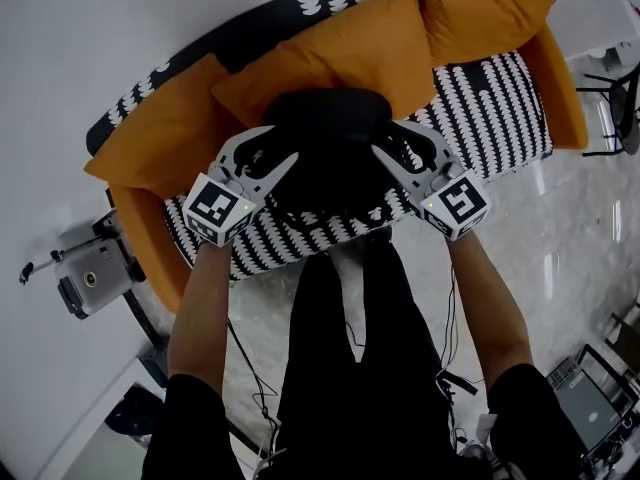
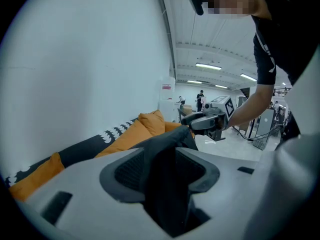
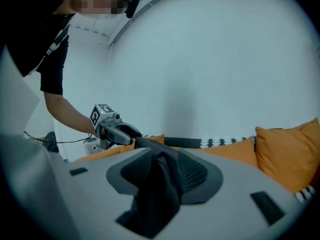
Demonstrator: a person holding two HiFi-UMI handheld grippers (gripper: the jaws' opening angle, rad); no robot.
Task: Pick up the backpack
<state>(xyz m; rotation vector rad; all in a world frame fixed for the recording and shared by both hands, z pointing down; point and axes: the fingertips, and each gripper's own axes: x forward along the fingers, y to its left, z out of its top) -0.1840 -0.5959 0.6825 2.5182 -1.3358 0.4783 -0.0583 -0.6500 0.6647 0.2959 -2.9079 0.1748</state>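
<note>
Backpack (image 1: 322, 133), black and slumped, sits on the patterned seat of the sofa (image 1: 495, 108), right up against the orange cushions (image 1: 360, 48). The left gripper (image 1: 281, 145) is in at the bag's left flank and the right gripper (image 1: 388, 140) at its right flank, one on either side. Both sets of jaws stand spread wide (no squeeze on show here), yet each still has a fold of the bag's dark fabric lying in the gap between its pads.
</note>
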